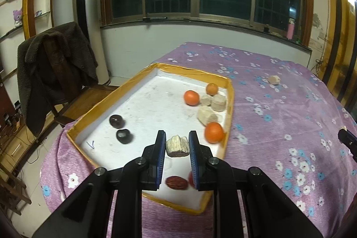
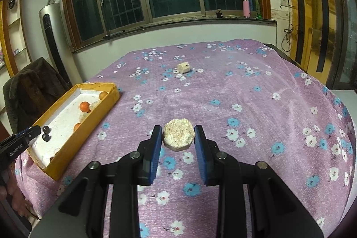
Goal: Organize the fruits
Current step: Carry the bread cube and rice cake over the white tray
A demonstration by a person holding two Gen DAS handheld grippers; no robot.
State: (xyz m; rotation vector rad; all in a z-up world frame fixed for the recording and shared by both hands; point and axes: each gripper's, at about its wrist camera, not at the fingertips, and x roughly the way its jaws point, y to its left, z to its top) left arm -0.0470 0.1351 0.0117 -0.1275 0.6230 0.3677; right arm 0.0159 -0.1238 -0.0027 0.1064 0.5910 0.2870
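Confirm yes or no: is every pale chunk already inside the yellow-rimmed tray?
No. One pale chunk lies on the purple cloth, far outside the tray.

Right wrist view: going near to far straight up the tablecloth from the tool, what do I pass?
Right tool, its fingers either side of the round pale chunk → open stretch of purple floral tablecloth → small pale chunk → windowsill with the pink bottle.
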